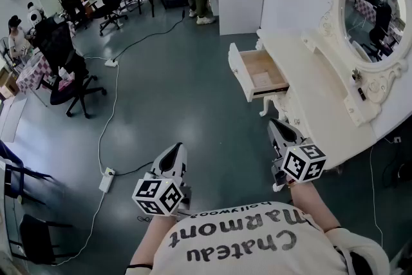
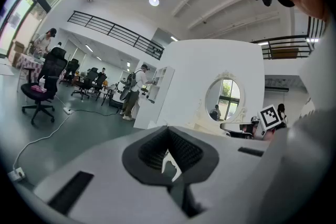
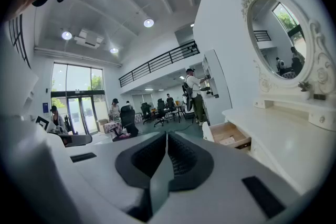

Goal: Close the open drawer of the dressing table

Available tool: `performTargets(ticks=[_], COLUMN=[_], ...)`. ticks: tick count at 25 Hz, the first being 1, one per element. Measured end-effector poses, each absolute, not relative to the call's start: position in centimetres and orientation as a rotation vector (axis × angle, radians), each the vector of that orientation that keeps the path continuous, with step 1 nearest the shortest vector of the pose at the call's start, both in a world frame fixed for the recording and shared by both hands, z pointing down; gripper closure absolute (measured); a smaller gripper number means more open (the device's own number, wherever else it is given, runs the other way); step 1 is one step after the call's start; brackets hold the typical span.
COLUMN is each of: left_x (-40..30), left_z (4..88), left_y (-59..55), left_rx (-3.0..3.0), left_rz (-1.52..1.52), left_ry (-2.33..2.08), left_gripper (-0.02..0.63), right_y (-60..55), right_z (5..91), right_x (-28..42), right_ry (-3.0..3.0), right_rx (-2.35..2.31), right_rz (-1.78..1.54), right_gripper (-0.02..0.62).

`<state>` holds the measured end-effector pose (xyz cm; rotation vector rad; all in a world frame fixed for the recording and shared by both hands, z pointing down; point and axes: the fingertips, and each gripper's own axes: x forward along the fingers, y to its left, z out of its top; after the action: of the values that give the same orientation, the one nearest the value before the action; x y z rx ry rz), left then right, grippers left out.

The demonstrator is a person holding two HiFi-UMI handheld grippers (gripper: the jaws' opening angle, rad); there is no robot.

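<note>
**Drawer open, both grippers shut and clear of it**

The drawer (image 1: 261,74) stands pulled out from the white dressing table (image 1: 322,67), jutting over the grey floor (image 1: 180,87), with something pale and flat lying inside. An oval mirror (image 1: 376,6) rises behind the tabletop. The left gripper (image 1: 172,154) hovers over the floor, well apart from the drawer, its fingers (image 2: 152,149) together with nothing between them. The right gripper (image 1: 283,132) is near the table's front, short of the drawer, its fingers (image 3: 184,155) closed and empty.
</note>
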<state>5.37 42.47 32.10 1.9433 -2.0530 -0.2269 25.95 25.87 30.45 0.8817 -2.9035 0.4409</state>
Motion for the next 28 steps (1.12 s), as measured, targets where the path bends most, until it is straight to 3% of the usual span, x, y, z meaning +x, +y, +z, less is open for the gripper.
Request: performTargets(ticks=[28], left_x=[0.2], left_z=[35.1], left_y=[42.2], left_rx=[1.855], left_rz=[-0.271], left_ry=[-2.045], left_gripper=[0.598], right_y=[24.6], right_z=[34.2], right_x=[20.9], right_ry=[-2.863], right_rx=[0.883], right_rz=[0.570], right_gripper=[0.560])
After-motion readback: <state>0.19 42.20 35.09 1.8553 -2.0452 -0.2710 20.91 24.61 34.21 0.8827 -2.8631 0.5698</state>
